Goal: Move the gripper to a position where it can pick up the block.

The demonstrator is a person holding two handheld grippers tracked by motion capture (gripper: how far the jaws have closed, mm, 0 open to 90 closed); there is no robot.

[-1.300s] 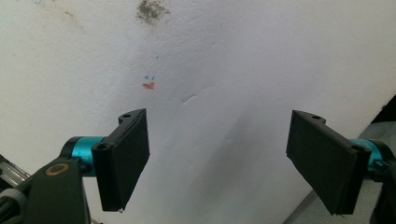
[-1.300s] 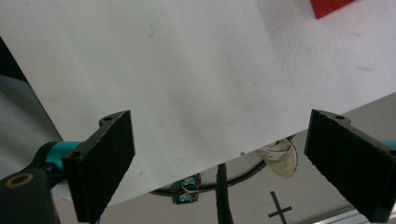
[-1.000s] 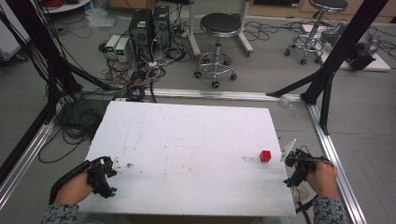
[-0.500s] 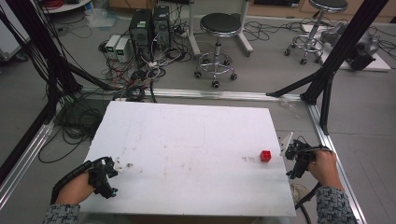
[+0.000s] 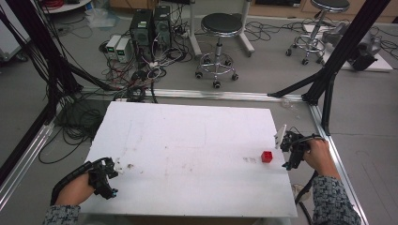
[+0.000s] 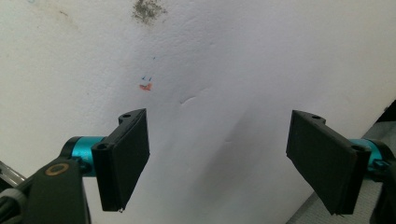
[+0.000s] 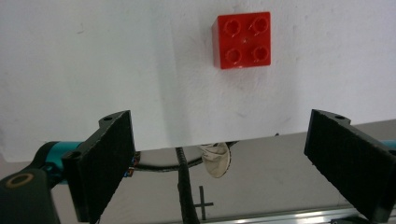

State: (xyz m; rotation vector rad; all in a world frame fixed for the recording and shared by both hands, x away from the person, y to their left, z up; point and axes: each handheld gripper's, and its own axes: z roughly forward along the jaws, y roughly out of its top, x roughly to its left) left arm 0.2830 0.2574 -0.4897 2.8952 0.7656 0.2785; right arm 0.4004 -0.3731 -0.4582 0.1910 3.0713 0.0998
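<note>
While the person's hands sit at the near corners of the white surface (image 5: 187, 140), both grippers are spread wide with nothing between their jaws. The left gripper (image 6: 218, 161) hangs over the near left part of the surface, its two black jaws well apart above bare white board; just ahead of it lie a small orange and blue mark (image 6: 146, 85) and, farther on, a grey smudge (image 6: 148, 9). In the high view the left gripper (image 5: 110, 174) points inward across the surface from the left hand (image 5: 75, 190). The right gripper (image 7: 219, 163) is likewise released, held off the right edge of the surface, so the edge of the board and a strip of floor with a black cable (image 7: 186, 186) show between its jaws. Ahead of it, beyond the jaws and a little toward the middle, a red four-stud block (image 7: 243, 39) lies flat on the surface, apart from both jaws. In the high view the red block (image 5: 267, 156) sits just beside the right gripper (image 5: 290, 151), inward from it. Beyond the surface stand black stools (image 5: 220, 28) and tangled cables (image 5: 141, 79) on the floor.
</note>
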